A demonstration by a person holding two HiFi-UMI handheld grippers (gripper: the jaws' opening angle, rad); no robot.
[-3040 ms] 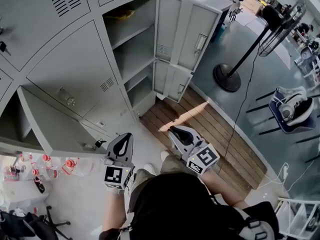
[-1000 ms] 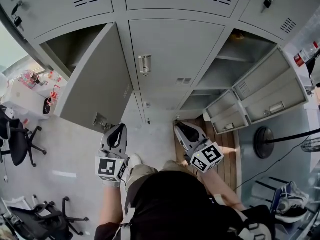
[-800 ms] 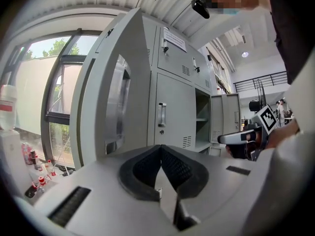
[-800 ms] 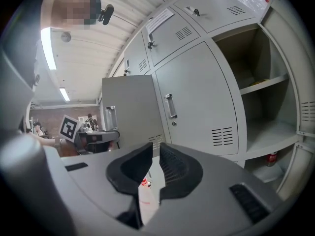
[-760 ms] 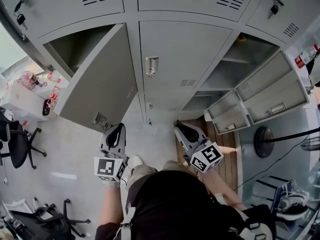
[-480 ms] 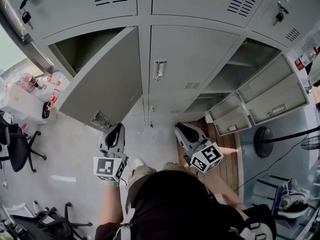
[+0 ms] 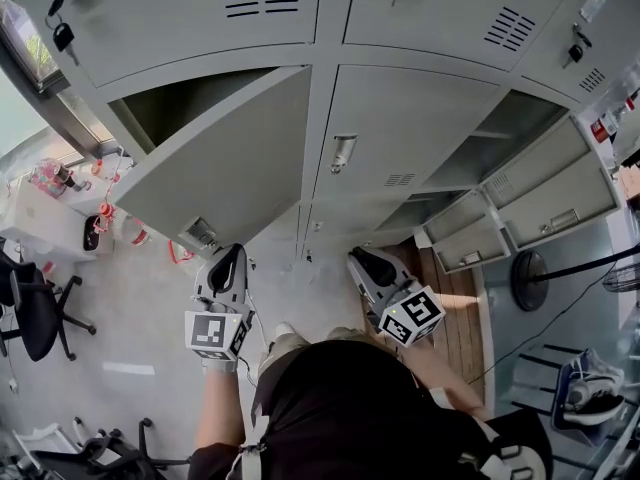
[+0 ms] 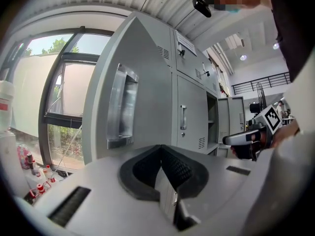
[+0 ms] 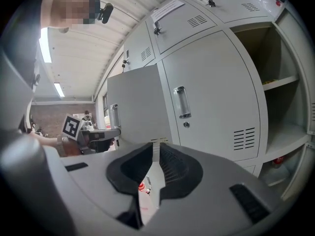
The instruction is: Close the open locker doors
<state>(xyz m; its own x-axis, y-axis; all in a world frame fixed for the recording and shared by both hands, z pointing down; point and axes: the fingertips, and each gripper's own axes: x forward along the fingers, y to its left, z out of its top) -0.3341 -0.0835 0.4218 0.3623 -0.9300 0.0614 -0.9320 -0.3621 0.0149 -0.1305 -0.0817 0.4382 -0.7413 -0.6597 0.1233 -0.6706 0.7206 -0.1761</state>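
Observation:
A grey locker door (image 7: 230, 168) stands swung out at the left, its latch edge (image 7: 200, 233) just above my left gripper (image 7: 228, 258). In the left gripper view that door (image 8: 142, 92) fills the middle, with its recessed handle (image 8: 120, 107) facing me. My left gripper (image 8: 160, 151) is shut and empty. My right gripper (image 7: 365, 260) is level in front of a closed door (image 7: 400, 128), also shut (image 9: 155, 146) and holding nothing. Further right, two more doors (image 7: 545, 183) (image 7: 470, 243) hang open beside an open locker with shelves (image 9: 280, 82).
Office chairs (image 7: 40, 298) and a white table with bottles (image 7: 60, 183) stand at the left by a window. A strip of wooden floor (image 7: 455, 308) and a fan stand's base (image 7: 525, 283) lie at the right. Keys (image 7: 62, 36) hang from an upper lock.
The lockers have slid rightward and nearer in the head view as the person stepped left. The open left door's latch edge now lies just above the left gripper. Both grippers stay shut.

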